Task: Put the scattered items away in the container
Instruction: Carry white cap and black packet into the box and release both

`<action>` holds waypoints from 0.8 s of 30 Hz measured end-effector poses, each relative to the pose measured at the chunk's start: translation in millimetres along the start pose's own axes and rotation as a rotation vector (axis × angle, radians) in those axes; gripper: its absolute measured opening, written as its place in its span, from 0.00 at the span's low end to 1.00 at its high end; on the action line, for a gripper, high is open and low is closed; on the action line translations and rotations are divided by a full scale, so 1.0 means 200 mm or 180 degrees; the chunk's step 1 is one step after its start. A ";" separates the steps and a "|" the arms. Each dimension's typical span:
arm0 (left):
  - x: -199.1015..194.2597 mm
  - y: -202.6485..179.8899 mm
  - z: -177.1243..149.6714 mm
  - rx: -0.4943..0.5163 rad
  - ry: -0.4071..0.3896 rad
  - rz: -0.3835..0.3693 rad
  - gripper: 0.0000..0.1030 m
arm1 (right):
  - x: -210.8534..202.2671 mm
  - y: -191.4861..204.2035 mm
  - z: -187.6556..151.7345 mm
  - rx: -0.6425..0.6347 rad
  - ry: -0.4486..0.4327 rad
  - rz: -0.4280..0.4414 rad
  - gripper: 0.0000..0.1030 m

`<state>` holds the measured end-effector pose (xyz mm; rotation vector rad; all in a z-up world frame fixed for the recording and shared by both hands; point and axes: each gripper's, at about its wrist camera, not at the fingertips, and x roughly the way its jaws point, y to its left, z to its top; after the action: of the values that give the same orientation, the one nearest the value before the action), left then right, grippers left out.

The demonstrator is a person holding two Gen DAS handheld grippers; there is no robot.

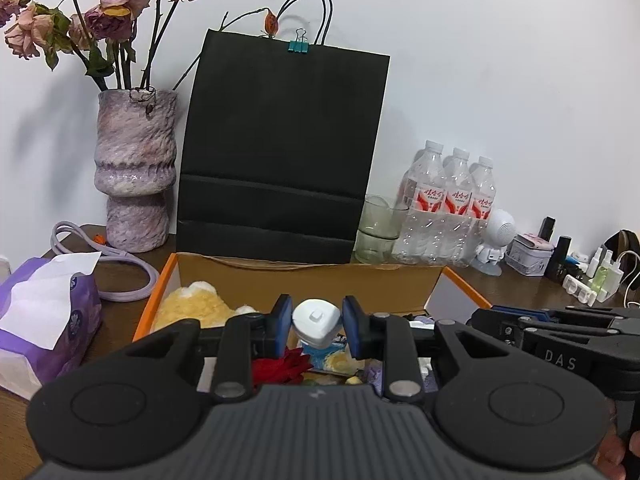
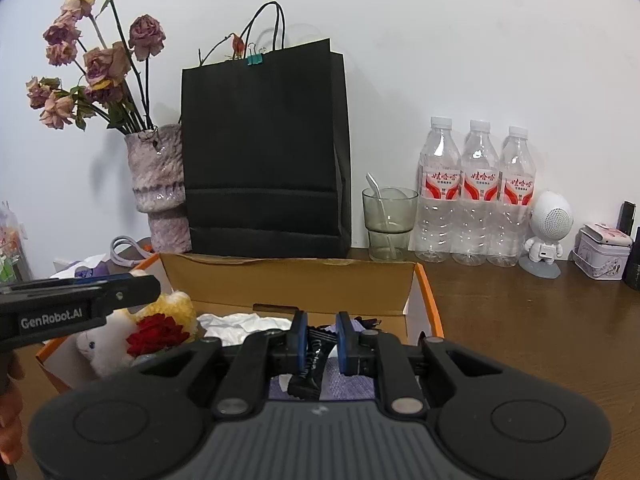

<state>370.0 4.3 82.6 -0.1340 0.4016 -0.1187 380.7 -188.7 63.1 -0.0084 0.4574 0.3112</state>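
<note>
white-capped bottle [image 1: 315, 322], light, rigid and slick, sat clamped by its cap in our left gripper [image 1: 316, 326] over the cardboard box [image 1: 308, 280]; our right gripper [image 2: 322, 340] pinched a limp black sachet [image 2: 310, 360] above it too.

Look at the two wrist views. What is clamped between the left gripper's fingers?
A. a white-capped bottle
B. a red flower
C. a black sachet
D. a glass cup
A: the left gripper has its blue pads pressed on a small white-capped bottle above the cardboard box; the black sachet is in the right gripper.
</note>
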 end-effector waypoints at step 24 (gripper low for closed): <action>-0.01 0.01 0.00 -0.0022 0.0023 0.0375 1.00 | 0.00 0.02 0.01 -0.0061 0.0059 -0.0082 1.00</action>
<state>369.1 6.0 83.5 -0.1165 0.4161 -0.0018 381.4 -185.4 65.2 -0.0358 0.4723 0.2903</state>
